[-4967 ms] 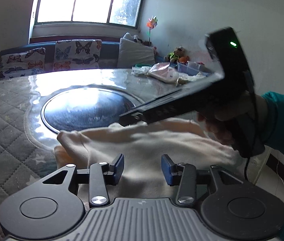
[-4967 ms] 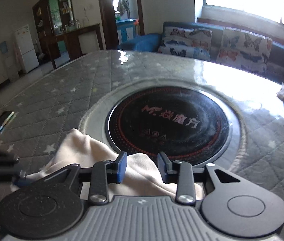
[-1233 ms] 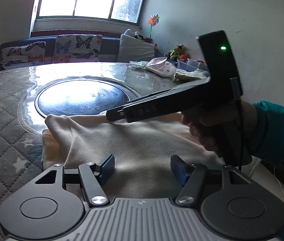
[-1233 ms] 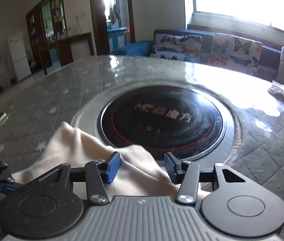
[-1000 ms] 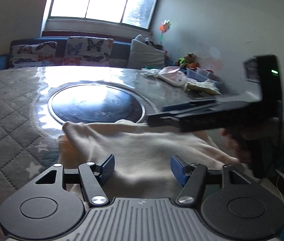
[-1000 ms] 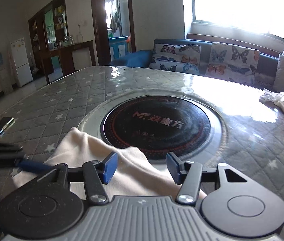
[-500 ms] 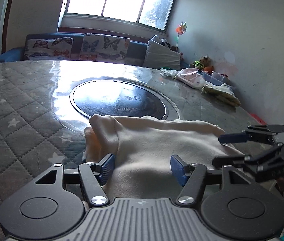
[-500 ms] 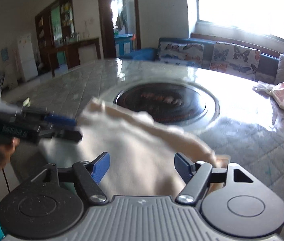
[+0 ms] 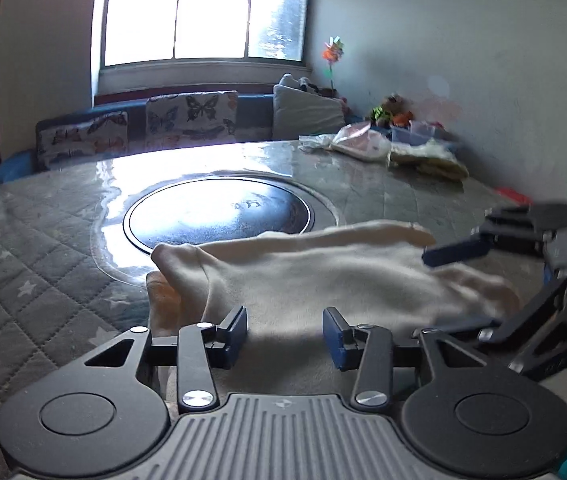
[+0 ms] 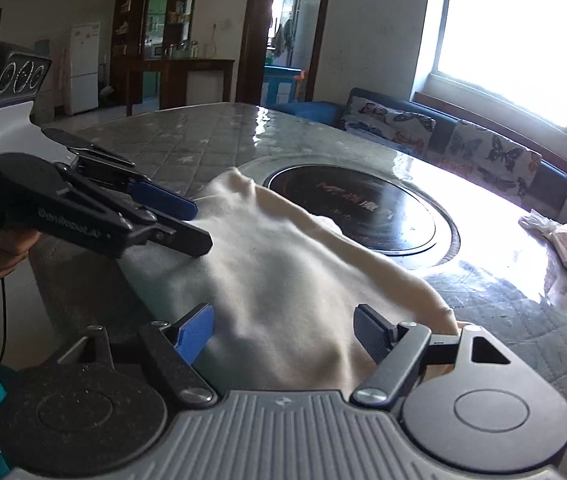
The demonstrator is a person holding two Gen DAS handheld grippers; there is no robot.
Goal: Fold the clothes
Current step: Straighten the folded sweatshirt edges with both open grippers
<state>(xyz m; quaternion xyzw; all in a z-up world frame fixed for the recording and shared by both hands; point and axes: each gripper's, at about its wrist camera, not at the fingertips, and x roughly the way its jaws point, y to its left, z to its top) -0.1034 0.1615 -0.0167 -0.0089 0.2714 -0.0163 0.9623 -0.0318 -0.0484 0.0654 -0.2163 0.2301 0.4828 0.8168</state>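
Right now your left gripper point(image 9: 285, 334) is closing and your right gripper point(image 10: 285, 336) is opening, neither one pinching anything, each poised above an end of the cream garment point(image 10: 283, 276) lying on the table point(image 10: 187, 144).

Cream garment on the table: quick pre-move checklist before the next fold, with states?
1. Cream garment lies on the table, partly folded: ok.
2. Left tool over the garment's near edge, jaws closing, pads not pressing the cloth: not ok for a pull yet.
3. Right tool at the other end, jaws opening, cloth between the fingers but not pinched: not ok.
4. Tools apart, no contact between them: ok.
5. Far edge of the garment overlaps the round black hob: cannot tell if it matters.
6. Other clothes at the far table edge, out of the way: ok.
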